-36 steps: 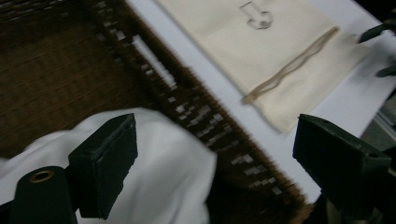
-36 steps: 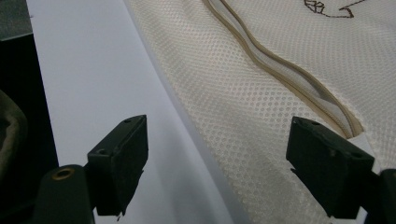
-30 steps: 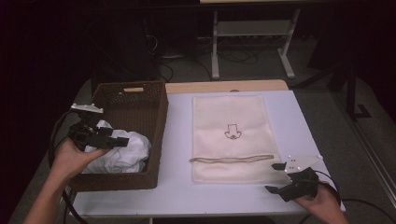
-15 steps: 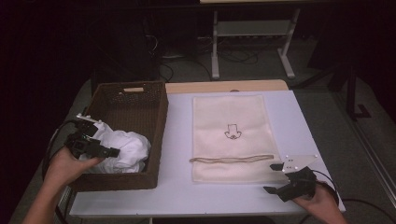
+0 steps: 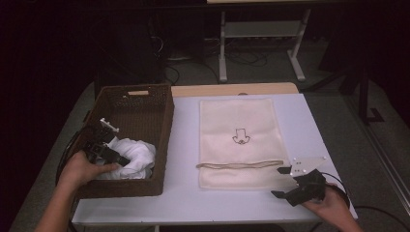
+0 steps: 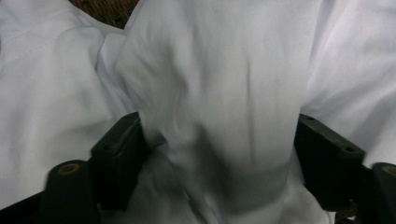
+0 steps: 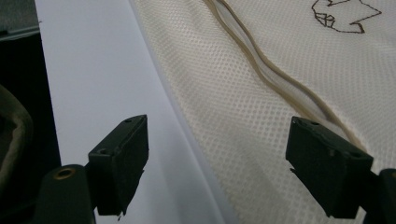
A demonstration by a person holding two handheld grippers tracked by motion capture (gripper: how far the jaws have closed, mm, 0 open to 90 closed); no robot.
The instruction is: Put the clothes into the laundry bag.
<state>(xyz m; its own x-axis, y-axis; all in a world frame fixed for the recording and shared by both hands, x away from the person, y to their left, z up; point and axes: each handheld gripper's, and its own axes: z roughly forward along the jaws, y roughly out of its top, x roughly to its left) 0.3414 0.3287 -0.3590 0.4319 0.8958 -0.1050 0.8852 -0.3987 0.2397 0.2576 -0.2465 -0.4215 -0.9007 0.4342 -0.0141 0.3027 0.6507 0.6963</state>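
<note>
Basket (image 5: 145, 104) stands at table (image 5: 183, 198) left, cloth (image 5: 133, 157) inside it. Mesh bag (image 5: 241, 121) lies flat right of basket, at table centre.

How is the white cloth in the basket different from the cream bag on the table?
The white cloth lies crumpled in a heap inside the brown wicker basket; the cream bag lies spread flat on the table. The white cloth looks plain, while the cream bag carries a small dark outline drawing and a tan drawstring. A fold of the white cloth sits between the left tongs; the right tongs hover open over the cream bag's edge. Both are pale fabric.
</note>
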